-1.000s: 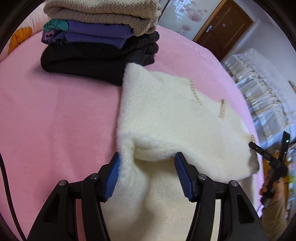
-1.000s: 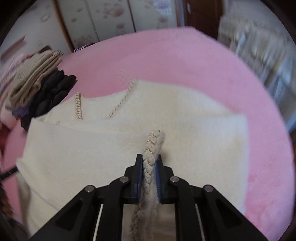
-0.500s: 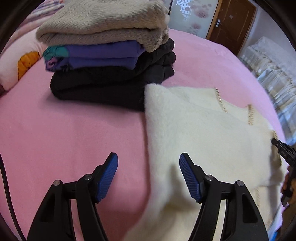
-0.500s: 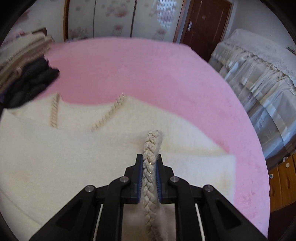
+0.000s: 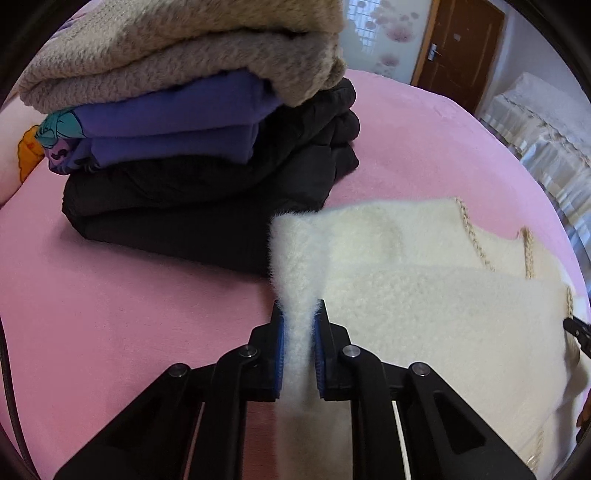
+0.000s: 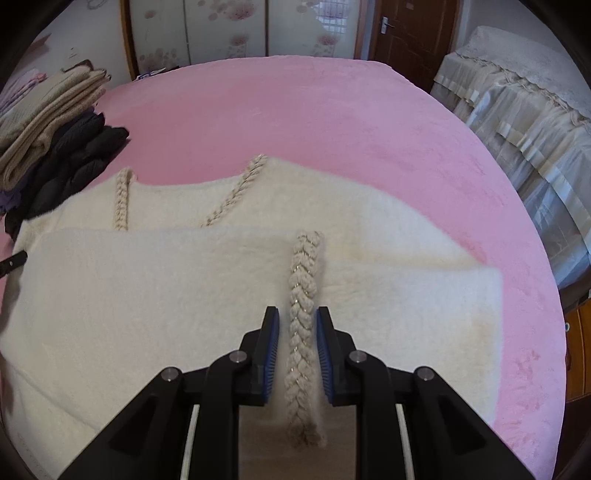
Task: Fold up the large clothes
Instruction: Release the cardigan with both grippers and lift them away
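Where the cream fuzzy sweater (image 5: 424,295) lies spread across the pink bed (image 5: 129,314), its lower part is folded up over the body, so that the top layer stops short of the neckline. The left gripper (image 5: 299,332) pinches the sweater's left folded edge, the fluffy fabric squeezed between its blue pads (image 5: 280,350). The right gripper (image 6: 297,332) has its jaws drawn in close on either side of a braided trim (image 6: 304,295) that runs up the folded layer; they seem to clasp it, though a thin gap shows on each side, so the hold is hard to confirm. Two more braided strands (image 6: 122,199) run down from the neckline on the layer beneath.

Just beside the sweater's left corner stands a stack of folded clothes (image 5: 207,122): a black garment (image 5: 207,192) at the bottom, a purple one (image 5: 173,125) above it, and a beige fleecy one (image 5: 177,44) on top. Beyond the bed are a brown door (image 6: 413,29) and flowered wardrobe panels (image 6: 229,29). To the right stands furniture under a pale ruffled cover (image 6: 524,110).
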Available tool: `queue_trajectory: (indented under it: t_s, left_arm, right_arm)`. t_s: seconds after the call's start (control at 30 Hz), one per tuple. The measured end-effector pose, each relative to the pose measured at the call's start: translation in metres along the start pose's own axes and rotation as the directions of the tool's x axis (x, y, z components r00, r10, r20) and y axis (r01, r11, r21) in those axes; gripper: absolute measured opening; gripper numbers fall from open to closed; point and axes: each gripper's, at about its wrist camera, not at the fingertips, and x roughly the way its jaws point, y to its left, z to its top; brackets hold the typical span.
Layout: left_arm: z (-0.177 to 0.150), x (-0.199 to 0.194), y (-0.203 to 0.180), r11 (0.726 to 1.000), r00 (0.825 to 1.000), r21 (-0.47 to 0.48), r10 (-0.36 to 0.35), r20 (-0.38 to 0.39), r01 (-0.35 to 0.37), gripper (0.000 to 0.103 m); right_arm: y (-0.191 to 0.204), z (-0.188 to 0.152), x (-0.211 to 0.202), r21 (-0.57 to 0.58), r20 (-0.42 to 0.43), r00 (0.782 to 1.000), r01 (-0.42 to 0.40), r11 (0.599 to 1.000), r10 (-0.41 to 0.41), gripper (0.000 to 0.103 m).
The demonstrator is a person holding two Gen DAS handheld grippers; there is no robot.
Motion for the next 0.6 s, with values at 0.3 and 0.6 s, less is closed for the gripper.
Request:
queue_trajectory:
  t_s: [0.3,0.6]
  left_arm:
    - [-0.003,-0.016,0.008,0.999,1.000,-0.024,-0.026,-0.004,0.026,0.018]
    - [-0.052,-0.093,-0.041,0.989,0.985,0.043,-0.147,0.088,0.144,0.031]
  right_arm:
    - [-0.014,-0.009,-0.016,0.097,0.014,0.997,-0.077,0.992,0.076,0.020]
    - [0.015,-0.048,-0.076,0.081,0.133,0.974,-0.195,0.977,0.183,0.020]
